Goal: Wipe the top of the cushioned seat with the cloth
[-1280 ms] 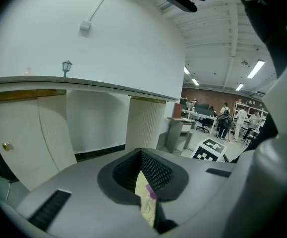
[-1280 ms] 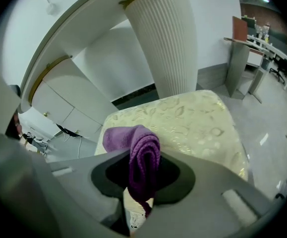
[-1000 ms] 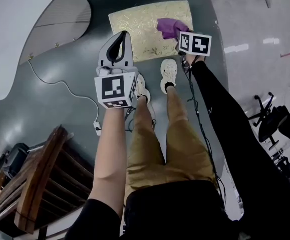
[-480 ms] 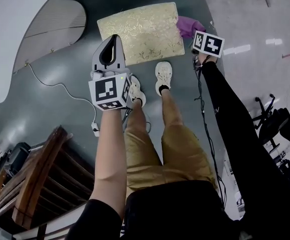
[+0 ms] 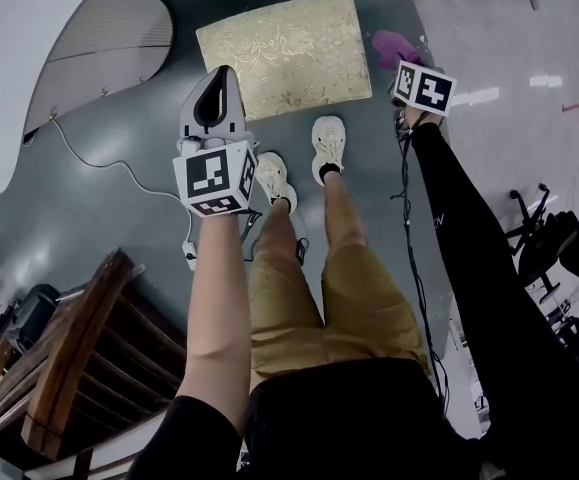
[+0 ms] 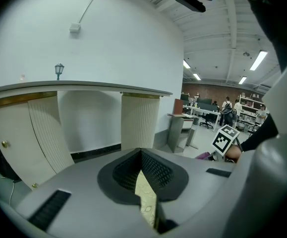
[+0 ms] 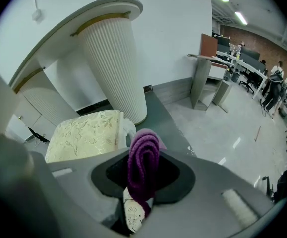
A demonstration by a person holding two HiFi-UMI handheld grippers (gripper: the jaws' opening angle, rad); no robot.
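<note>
Apparently btwn strokes: right gripper [image 5: 406, 65] clamps the folded purple cloth [image 7: 143, 160] just off the right edge of the cushioned seat [image 5: 279, 53], over the floor. Left gripper [image 5: 219, 83], jaws nearly together w/ nothing btwn them, hovers by the feet. Next likely calls for carrying the cloth over the gold top, pressing down and sweeping across.

Ceiling strip lights [image 6: 258, 59] brighten the hall evenly; glare streaks the pale floor [image 5: 489, 96] at upper right, while fisheye curvature bends and blackens both gripper views' corners.
</note>
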